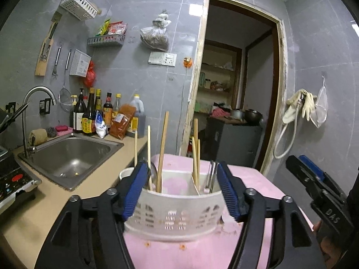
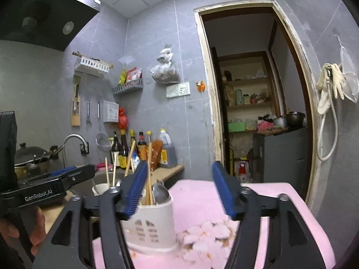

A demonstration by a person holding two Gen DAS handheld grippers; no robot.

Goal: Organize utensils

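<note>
Only the left wrist view shows the sink (image 1: 67,157); both tongs gape empty.

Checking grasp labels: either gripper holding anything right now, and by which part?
Nothing is held. The left gripper stands open astride the white utensil caddy, pads off its ends. The right gripper is open too, with only the caddy's edge between its fingers.

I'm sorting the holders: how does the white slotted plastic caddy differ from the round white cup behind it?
The white slotted plastic caddy stands on the pink cloth; the round white cup stands beside the cloth, toward the steel sink. The caddy is wide, curved and divided into compartments; the cup is narrower. The caddy's wall has cut-outs. Both are white and hold upright wooden chopsticks.
</note>
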